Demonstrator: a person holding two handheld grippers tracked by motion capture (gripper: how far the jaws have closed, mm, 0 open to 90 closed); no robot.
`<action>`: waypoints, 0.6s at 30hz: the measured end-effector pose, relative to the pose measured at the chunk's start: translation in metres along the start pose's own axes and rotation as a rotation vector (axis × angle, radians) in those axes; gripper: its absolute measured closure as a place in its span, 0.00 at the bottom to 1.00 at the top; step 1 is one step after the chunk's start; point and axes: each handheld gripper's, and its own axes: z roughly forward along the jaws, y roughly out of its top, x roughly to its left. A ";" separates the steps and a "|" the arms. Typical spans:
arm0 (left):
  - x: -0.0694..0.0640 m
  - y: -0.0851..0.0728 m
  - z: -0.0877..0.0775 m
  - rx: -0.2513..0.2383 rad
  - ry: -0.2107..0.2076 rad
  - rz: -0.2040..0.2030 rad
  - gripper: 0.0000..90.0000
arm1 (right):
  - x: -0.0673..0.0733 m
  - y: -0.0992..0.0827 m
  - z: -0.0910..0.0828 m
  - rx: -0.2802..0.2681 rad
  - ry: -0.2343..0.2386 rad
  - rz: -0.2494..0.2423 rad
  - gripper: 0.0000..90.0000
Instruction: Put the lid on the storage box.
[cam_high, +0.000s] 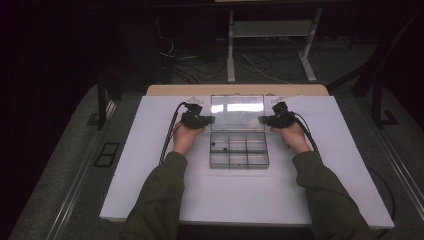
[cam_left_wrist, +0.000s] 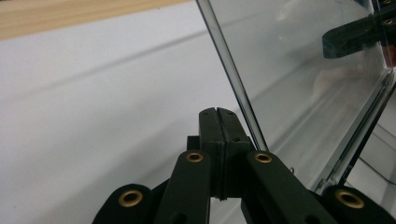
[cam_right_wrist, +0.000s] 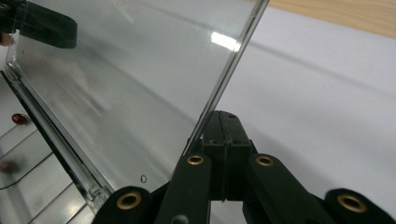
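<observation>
The clear compartment box sits in the middle of the white board, its lid swung up and standing nearly upright along the far side, hinged to the tray below. My left gripper has its jaws pressed flat together with nothing between them, the tips right at the lid's left edge; in the left gripper view that edge runs up just past my closed tips, touching or a hair apart, I cannot tell which. My right gripper is likewise clamped on itself and empty, its tips against the lid's right edge (in the right gripper view the pane rises from just beside the closed jaws). Through the pane each gripper view shows the other gripper farther off. The tray is split into small compartments in two rows; a small red bead lies in one on the left of the far row, with another dark speck close by, too small to make out. To both sides of the box the board is bare, giving my hands free room, and a wooden strip borders its far edge.
</observation>
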 end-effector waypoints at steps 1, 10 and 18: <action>0.000 0.001 -0.001 -0.004 -0.001 -0.001 0.99 | 0.000 0.001 -0.001 -0.004 0.001 0.000 0.99; -0.002 0.006 -0.004 -0.026 -0.002 0.006 0.99 | 0.002 0.005 -0.006 -0.032 0.010 -0.003 0.99; -0.005 0.011 -0.008 -0.046 -0.005 0.018 0.99 | 0.004 0.011 -0.013 -0.064 0.016 -0.005 0.99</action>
